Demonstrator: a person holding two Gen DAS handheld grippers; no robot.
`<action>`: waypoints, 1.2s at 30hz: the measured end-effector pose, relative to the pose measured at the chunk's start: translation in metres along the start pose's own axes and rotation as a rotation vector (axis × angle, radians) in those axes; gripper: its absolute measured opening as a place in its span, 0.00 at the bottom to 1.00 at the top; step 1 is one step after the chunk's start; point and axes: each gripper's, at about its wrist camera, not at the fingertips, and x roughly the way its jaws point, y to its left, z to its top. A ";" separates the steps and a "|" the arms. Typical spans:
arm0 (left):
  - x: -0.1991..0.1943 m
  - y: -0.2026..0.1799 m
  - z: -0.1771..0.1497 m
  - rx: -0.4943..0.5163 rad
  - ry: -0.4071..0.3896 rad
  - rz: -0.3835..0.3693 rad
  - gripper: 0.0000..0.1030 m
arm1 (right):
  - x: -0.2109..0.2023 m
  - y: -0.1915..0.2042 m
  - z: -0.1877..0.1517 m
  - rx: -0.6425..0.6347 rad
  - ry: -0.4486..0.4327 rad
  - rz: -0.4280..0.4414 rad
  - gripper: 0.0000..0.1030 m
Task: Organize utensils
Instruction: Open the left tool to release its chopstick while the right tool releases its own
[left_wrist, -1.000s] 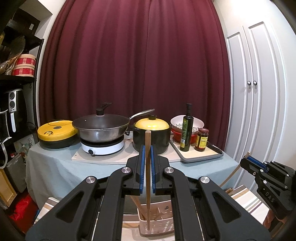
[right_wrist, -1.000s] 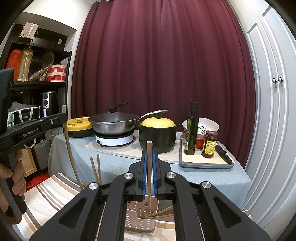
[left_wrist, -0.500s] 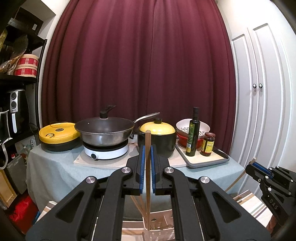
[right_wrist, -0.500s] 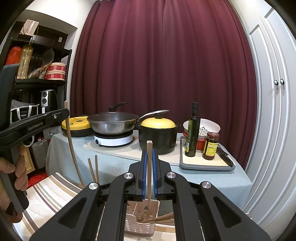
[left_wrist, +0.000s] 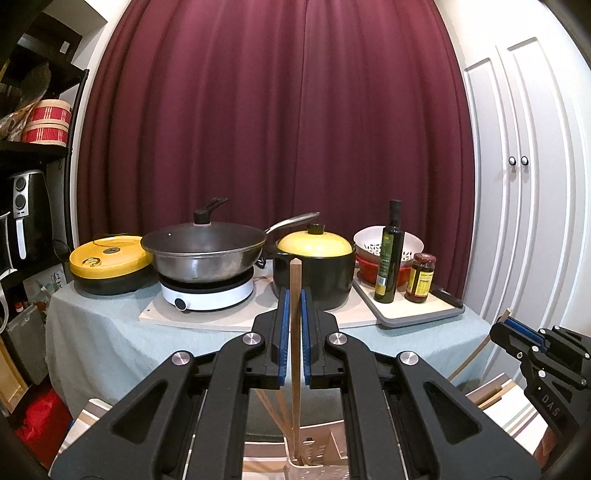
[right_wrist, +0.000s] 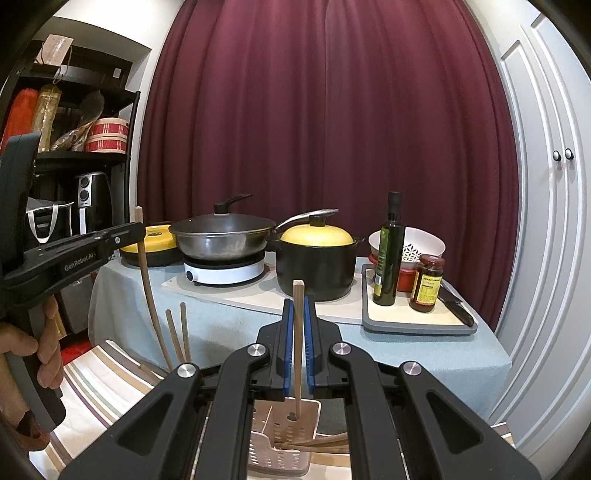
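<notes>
Through the left wrist view, my left gripper (left_wrist: 292, 336) has its jaws closed narrow on a wooden chopstick (left_wrist: 295, 354), held upright. Its lower tip reaches into the perforated utensil holder (left_wrist: 325, 458) at the bottom edge, where other sticks already stand. My right gripper (left_wrist: 517, 330) shows at far right, off to the side. Behind, a cloth-covered tabletop (left_wrist: 96, 332) carries a wok (left_wrist: 205, 251) and a yellow-lidded pot (left_wrist: 314, 266), none of it part of the job.

From the right wrist view, the jaws pinch a second chopstick (right_wrist: 297, 347), also upright, its tip over or just inside a holder compartment (right_wrist: 284, 432); whether it touches bottom I cannot tell. Several sticks lie slanted in the neighbouring compartment. A hand (right_wrist: 26, 354) grips the left tool at the frame's left edge.

My read: placing step, both sticks poised at the holder. Next calls for easing each down into its slot, then parting the jaws cleanly so neither stick tips out.
</notes>
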 end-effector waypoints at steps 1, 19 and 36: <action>0.002 0.000 -0.001 0.001 0.002 0.002 0.06 | 0.002 0.000 -0.001 0.001 0.004 0.001 0.06; 0.026 -0.003 -0.028 0.000 0.066 -0.018 0.06 | 0.026 -0.004 -0.021 0.026 0.065 0.011 0.06; -0.004 -0.002 -0.044 -0.021 0.092 -0.001 0.59 | -0.009 -0.009 -0.030 0.065 0.042 0.027 0.41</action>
